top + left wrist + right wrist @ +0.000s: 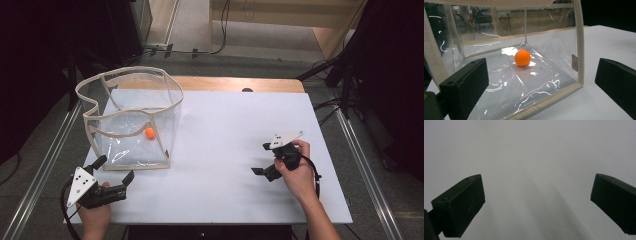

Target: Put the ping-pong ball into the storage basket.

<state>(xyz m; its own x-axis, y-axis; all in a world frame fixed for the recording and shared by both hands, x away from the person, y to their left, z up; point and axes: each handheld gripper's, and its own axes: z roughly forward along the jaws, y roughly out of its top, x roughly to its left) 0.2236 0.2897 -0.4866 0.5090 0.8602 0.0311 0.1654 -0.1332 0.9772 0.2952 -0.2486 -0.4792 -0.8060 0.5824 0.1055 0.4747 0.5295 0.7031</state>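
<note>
A clear plastic bag [131,120] with cream fabric edging stands upright, mouth up, at ten o'clock on the white worktop [225,165]. An unmarked orange ball [149,133] lies inside on its floor. The left claw [114,167], jaws apart, points at the bag from seven o'clock. The right claw [261,159], also apart, rests at four o'clock over bare worktop.

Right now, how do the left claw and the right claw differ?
The left claw sits at the clear bag's near edge, facing the orange ball inside; the right claw is out over bare white table, well away from the bag. Both are open and hold nothing.
</note>
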